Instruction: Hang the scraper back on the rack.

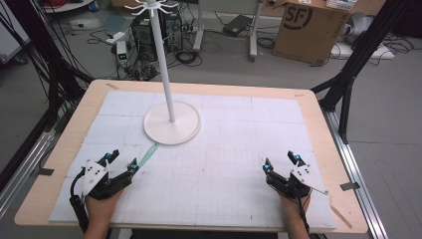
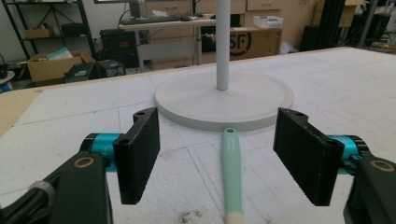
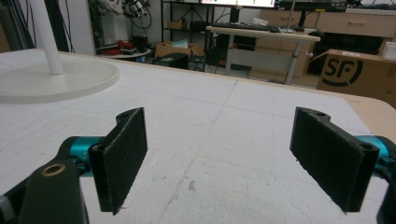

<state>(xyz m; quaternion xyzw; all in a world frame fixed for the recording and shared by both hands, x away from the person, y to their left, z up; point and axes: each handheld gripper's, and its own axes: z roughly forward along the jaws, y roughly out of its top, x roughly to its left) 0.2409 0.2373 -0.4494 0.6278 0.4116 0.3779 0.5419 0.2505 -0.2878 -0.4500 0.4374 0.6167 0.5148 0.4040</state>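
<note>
The mint-green stick (image 1: 148, 156) lies flat on the white mat (image 1: 219, 169), running from just beside the left gripper (image 1: 123, 160) up and rightwards to the rim of the white stand base (image 1: 172, 130), which its far end touches or nearly touches; in the left gripper view the stick (image 2: 231, 172) sits on the mat between the two black jaws, closer to the right-hand one and touching neither, with its pale near end at the bottom edge of that view and its rounded green tip at the base (image 2: 224, 100). The left gripper (image 2: 224, 158) stands wide apart, its jaws gripping nothing, held low over the mat by the person's left hand (image 1: 99, 206). From the base a white pole (image 1: 162, 55) rises to a ring of hooks at the top of the high view. Towards the right, a brown cardboard box (image 1: 308, 27) on the floor beyond the table bears the black letters "SF" in a partial ring; the same letters show on the box (image 3: 348, 70) in the right gripper view. The right gripper (image 1: 282, 163), held by the right hand (image 1: 293, 204), rests near the table's right front, well apart from the stick; its jaws (image 3: 229, 163) are spread wide with only bare mat between them, holding nothing
</note>
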